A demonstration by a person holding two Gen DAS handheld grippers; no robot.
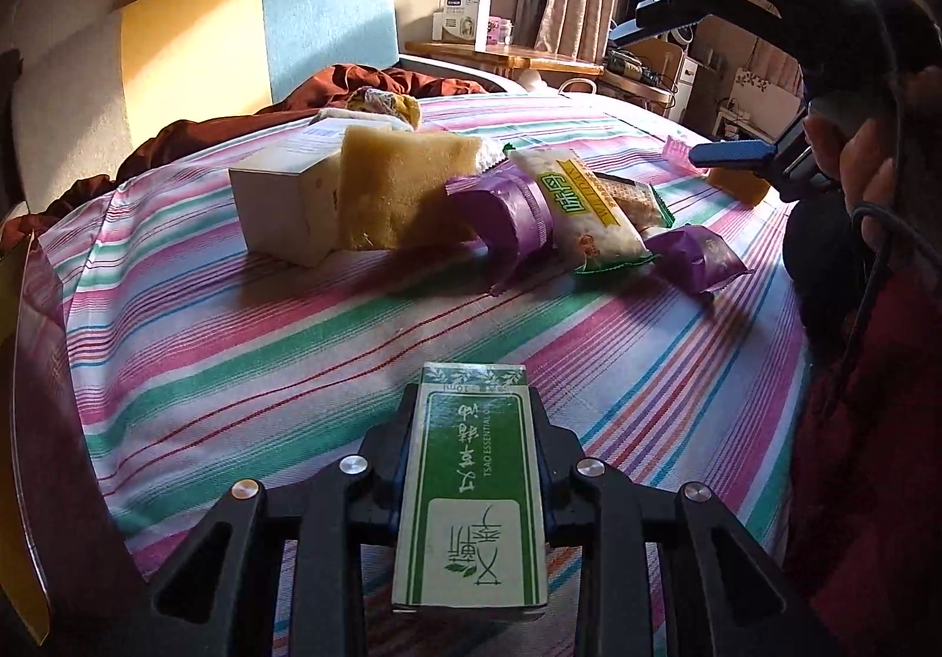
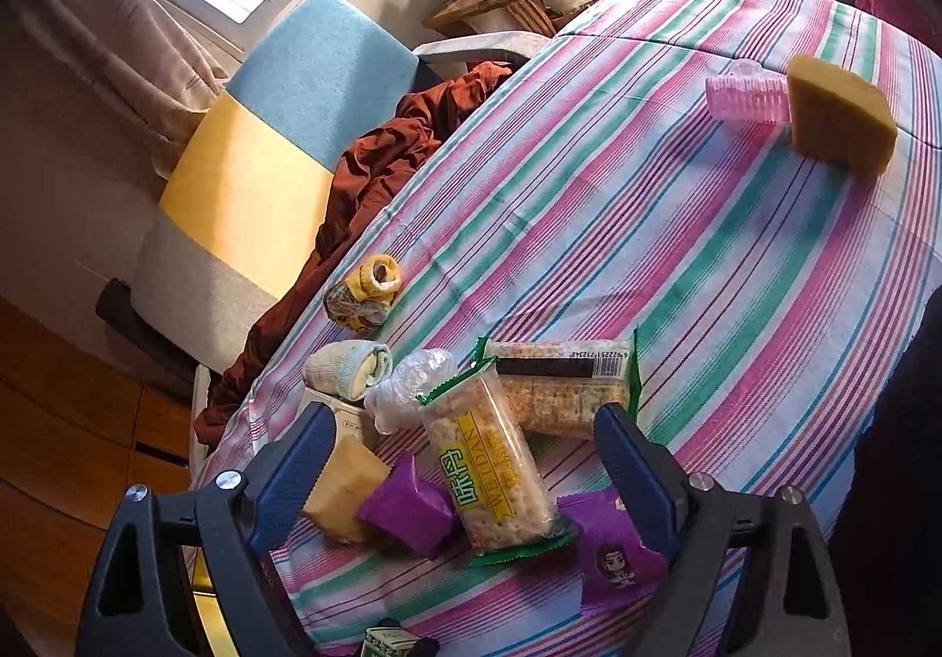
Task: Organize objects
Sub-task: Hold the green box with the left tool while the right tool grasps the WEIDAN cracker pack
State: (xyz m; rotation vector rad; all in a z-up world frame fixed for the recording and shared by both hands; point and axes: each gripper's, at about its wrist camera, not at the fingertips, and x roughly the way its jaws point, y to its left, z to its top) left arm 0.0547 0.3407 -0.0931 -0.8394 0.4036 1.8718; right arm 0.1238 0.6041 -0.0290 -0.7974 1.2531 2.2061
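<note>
Now the left tool [image 1: 471,457] pinches the green-and-white box [image 1: 471,492] just above the striped bed [image 1: 235,351], apparently lifted clear. Meanwhile the right tool [image 2: 465,474] stands spread over the cracker packet [image 2: 488,474]. Closing there could catch the purple wrapper [image 2: 406,516] too.

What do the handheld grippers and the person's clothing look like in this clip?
Both grippers, left gripper and right gripper, have black angular frames with silver screws. The right's fingers carry ribbed blue pads. A black cable hangs beside a dark red sleeve.
</note>
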